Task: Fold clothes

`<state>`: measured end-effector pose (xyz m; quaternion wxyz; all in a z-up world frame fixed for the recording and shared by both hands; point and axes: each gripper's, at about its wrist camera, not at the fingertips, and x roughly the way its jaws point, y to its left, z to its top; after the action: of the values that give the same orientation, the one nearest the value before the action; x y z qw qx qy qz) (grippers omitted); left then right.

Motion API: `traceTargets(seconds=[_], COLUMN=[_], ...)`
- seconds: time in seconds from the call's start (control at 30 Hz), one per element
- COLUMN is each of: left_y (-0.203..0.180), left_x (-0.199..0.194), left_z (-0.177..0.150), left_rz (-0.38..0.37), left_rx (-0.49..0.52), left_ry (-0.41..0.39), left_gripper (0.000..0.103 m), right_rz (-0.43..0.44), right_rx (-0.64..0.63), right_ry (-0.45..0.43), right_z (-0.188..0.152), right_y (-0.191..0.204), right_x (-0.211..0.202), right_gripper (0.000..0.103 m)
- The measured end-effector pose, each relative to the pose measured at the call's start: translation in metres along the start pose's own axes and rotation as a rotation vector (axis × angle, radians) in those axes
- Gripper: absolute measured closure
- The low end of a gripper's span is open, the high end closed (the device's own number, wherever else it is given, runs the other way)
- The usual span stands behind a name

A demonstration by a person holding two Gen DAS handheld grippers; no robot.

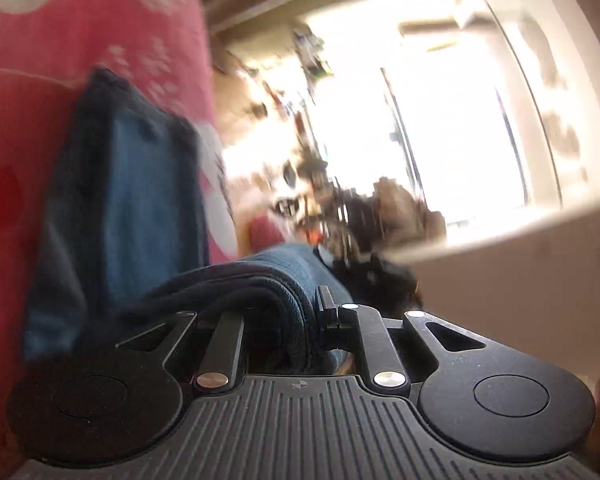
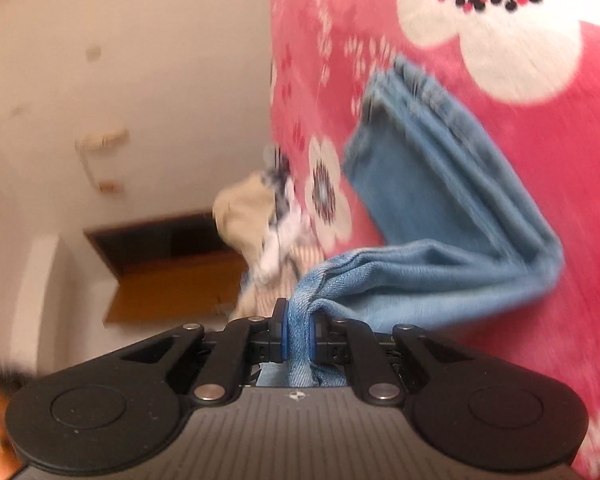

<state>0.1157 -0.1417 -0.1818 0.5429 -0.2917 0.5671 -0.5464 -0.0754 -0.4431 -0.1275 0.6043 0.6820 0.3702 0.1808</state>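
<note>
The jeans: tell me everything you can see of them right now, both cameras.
The jeans are blue denim, folded lengthwise into a long band with stitched hems stacked at the far end. They lie on the pink flowered blanket, then bend back at a soft fold toward the cameras. The right claw is shut on a bunched denim edge. In the left view, thick folded layers sit between the fingers of the left claw, which look closed on them. The pictures are blurred, so finer detail is unclear.

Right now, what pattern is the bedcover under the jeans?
Pink bedcover with white flowers, clearest in right wrist view.
</note>
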Motion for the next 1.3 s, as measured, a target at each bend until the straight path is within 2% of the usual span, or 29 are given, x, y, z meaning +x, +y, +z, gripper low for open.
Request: traceTargets(seconds=[0.2, 0.3, 0.4, 0.47, 0.5, 0.57, 0.63, 0.77, 0.9, 0.97, 1.03, 1.1, 1.17, 1.27, 1.3], left_y=[0.053, 0.071, 0.089, 0.096, 0.092, 0.089, 0.081, 0.061, 0.047, 0.034, 0.020, 0.009, 0.002, -0.007, -0.009], left_x=[0.027, 0.032, 0.034, 0.028, 0.016, 0.002, -0.012, -0.026, -0.040, -0.046, -0.053, -0.056, -0.052, -0.032, -0.027], left_z=[0.037, 0.045, 0.050, 0.050, 0.050, 0.047, 0.046, 0.048, 0.048, 0.045, 0.041, 0.035, 0.028, 0.018, 0.017], left_rz=[0.021, -0.015, -0.066, -0.095, -0.110, -0.145, -0.178, -0.182, -0.147, -0.049, 0.065, 0.200, 0.306, 0.412, 0.429], left_rx=[-0.170, -0.250, -0.344, -0.398, -0.414, -0.433, -0.434, -0.374, -0.301, -0.209, -0.104, 0.035, 0.156, 0.294, 0.320], left_ry=[-0.057, -0.076, -0.098, -0.124, -0.139, -0.189, -0.236, -0.287, -0.350, -0.382, -0.412, -0.383, -0.322, -0.249, -0.243], left_gripper=[0.090, 0.089, 0.082, 0.071, 0.066, 0.050, 0.041, 0.038, 0.038, 0.038, 0.038, 0.038, 0.038, 0.038, 0.038], right_rz=[-0.038, -0.043, -0.019, 0.012, 0.035, 0.080, 0.122, 0.206, 0.160, 0.059, -0.112, -0.313, -0.425, -0.461, -0.459], right_rx=[0.137, 0.205, 0.279, 0.346, 0.373, 0.398, 0.386, 0.362, 0.215, 0.043, -0.208, -0.536, -0.738, -0.872, -0.872], right_ry=[-0.067, -0.097, -0.121, -0.132, -0.134, -0.145, -0.166, -0.208, -0.245, -0.268, -0.306, -0.332, -0.315, -0.254, -0.253], right_z=[0.048, 0.061, 0.069, 0.073, 0.073, 0.074, 0.074, 0.075, 0.074, 0.071, 0.064, 0.055, 0.049, 0.045, 0.046], right_y=[-0.027, -0.044, -0.063, -0.076, -0.082, -0.087, -0.085, -0.081, -0.059, -0.037, -0.011, 0.018, 0.029, 0.038, 0.037], right_x=[0.032, 0.042, 0.049, 0.052, 0.053, 0.052, 0.048, 0.040, 0.030, 0.026, 0.024, 0.033, 0.043, 0.063, 0.065], right_gripper=[0.093, 0.093, 0.092, 0.089, 0.085, 0.072, 0.054, 0.052, 0.052, 0.051, 0.048, 0.041, 0.039, 0.039, 0.039])
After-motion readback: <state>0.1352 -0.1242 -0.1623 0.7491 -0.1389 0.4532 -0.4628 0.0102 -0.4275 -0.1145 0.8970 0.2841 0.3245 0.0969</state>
